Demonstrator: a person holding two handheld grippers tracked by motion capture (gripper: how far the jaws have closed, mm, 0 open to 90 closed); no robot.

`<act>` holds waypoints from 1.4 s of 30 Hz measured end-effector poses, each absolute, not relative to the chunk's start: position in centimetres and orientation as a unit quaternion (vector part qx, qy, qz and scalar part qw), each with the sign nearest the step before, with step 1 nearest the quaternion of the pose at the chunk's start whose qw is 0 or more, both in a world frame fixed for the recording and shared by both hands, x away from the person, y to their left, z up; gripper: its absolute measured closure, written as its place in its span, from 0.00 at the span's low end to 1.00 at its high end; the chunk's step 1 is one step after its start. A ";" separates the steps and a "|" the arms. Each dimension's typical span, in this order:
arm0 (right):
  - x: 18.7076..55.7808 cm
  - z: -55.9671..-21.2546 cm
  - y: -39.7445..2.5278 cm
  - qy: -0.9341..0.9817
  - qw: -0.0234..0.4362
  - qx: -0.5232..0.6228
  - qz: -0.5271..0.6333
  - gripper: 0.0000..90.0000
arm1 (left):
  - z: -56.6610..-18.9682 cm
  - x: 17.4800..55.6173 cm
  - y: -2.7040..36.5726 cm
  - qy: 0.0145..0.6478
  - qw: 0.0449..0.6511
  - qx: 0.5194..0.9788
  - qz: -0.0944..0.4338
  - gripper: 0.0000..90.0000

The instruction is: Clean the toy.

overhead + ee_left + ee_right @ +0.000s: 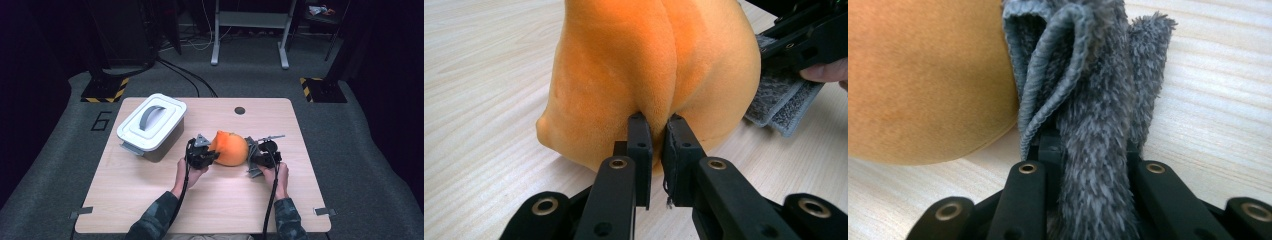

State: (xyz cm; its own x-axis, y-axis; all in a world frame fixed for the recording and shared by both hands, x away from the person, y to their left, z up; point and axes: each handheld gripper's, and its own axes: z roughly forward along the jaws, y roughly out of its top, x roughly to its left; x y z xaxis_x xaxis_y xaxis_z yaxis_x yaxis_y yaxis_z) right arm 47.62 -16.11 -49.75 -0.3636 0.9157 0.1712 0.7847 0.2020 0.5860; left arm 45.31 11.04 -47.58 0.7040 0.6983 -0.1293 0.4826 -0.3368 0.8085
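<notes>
An orange plush toy (231, 148) rests on the middle of the wooden table (150, 200). My left gripper (212, 155) is at its left side. In the left gripper view the jaws (658, 135) are shut on a pinch of the orange plush (649, 65) near its base. My right gripper (252, 157) is at the toy's right side, shut on a folded grey fuzzy cloth (1098, 75). The cloth stands up between the jaws (1093, 145) and touches the orange plush (923, 75). The same grey cloth (781, 102) hangs beside the toy in the left gripper view.
A white lidded box (151, 125) with a grey handle stands at the table's back left. A small round hole (240, 110) sits near the far edge. Bare wood lies in front of and to the right of the hands. Stands and cables are on the floor beyond.
</notes>
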 end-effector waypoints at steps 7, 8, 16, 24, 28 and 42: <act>46.3 -46.9 -16.9 0.760 0.147 0.543 0.326 0.83 | -47.4 45.2 11.2 0.363 0.448 0.808 0.120 0.92; 45.9 -45.9 -16.8 0.759 0.159 0.535 0.335 0.83 | -47.4 45.1 11.1 0.361 0.449 0.808 0.121 0.92; 44.4 -40.4 -11.7 0.788 0.185 0.452 0.375 0.83 | -47.3 45.0 10.9 0.360 0.446 0.811 0.122 0.92; 45.7 -41.2 -9.2 0.802 0.164 0.430 0.381 0.83 | -47.4 45.3 11.0 0.359 0.441 0.813 0.122 0.92; 45.8 -41.3 -9.8 0.799 0.170 0.435 0.378 0.83 | -47.4 45.2 10.8 0.360 0.444 0.811 0.122 0.92; 46.1 -44.6 -14.5 0.772 0.169 0.510 0.340 0.83 | -47.6 45.3 10.9 0.362 0.443 0.812 0.117 0.92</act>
State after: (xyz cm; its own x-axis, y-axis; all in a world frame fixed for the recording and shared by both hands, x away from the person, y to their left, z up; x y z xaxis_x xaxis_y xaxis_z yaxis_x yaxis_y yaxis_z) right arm 46.11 -14.53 -44.57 -0.4234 0.9018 0.0860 0.6728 0.2495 0.6965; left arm 45.32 10.94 -47.60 0.7105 0.6913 -0.1314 0.4847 -0.3454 0.8036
